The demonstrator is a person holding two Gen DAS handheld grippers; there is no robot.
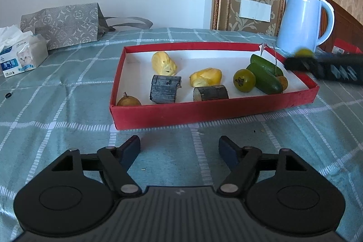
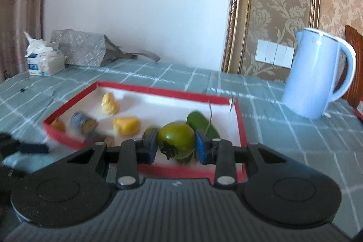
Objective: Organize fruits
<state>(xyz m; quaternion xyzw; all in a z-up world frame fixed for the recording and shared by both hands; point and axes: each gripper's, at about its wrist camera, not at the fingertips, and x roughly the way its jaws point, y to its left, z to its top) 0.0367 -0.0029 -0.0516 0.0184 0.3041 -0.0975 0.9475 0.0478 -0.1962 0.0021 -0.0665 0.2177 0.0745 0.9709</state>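
A red box (image 1: pixel 204 113) with a white floor lies on the checked cloth and holds fruits: two yellow pieces (image 1: pixel 163 63), a green round fruit (image 1: pixel 244 80), green cucumbers (image 1: pixel 266 76), two dark log pieces (image 1: pixel 165 89) and a brown fruit (image 1: pixel 128 101). My left gripper (image 1: pixel 179 149) is open and empty, in front of the box. My right gripper (image 2: pixel 176 145) is shut on a green round fruit (image 2: pixel 176 140) above the box's (image 2: pixel 242 128) right end. It shows blurred in the left wrist view (image 1: pixel 301 61).
A light blue kettle (image 1: pixel 304 22) stands behind the box's right end. A tissue pack (image 1: pixel 21 56) and a grey paper bag (image 1: pixel 61 25) sit at the far left. A small black ring (image 1: pixel 8 95) lies on the cloth.
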